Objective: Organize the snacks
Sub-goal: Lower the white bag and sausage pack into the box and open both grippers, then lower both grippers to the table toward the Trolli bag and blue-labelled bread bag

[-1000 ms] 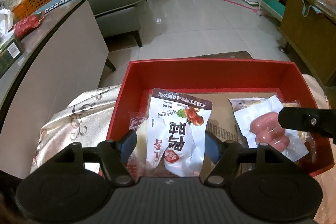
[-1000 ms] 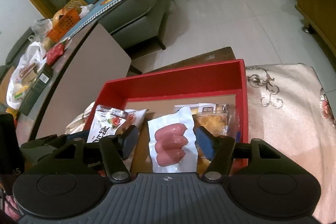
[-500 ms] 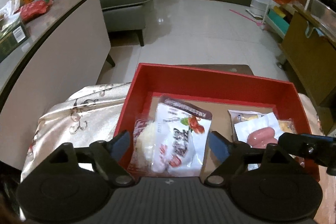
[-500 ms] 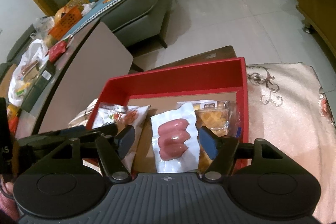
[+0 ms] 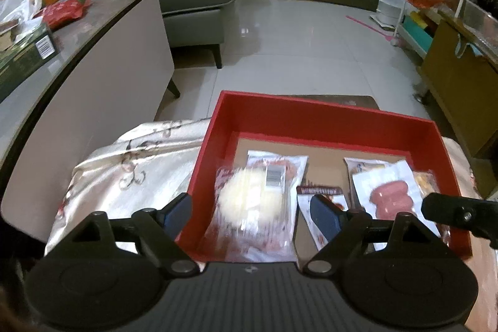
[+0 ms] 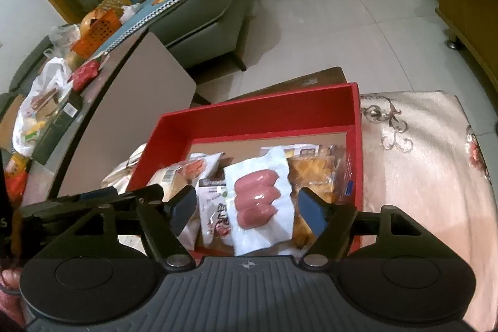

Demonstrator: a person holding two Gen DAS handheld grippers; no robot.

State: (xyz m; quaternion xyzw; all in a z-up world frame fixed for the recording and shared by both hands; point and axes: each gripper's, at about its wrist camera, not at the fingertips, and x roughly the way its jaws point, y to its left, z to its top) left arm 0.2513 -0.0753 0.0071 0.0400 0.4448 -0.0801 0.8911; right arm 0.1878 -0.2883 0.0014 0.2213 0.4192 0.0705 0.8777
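Red box (image 5: pixel 311 117) holds bun pack (image 5: pixel 252 204) left, sausage pack (image 5: pixel 389 198) and cracker pack (image 6: pixel 314 173) right. Left claw (image 5: pixel 252 215) and right claw (image 6: pixel 247 212) both released, empty.

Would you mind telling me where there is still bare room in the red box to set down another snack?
The free patch is the cardboard floor along the far wall of the red box, beyond the packets. The near half is crowded: bread packet, small white packet, sausage pack and yellow snack bag lie side by side, overlapping. Outside, the cloth right of the box is bare.
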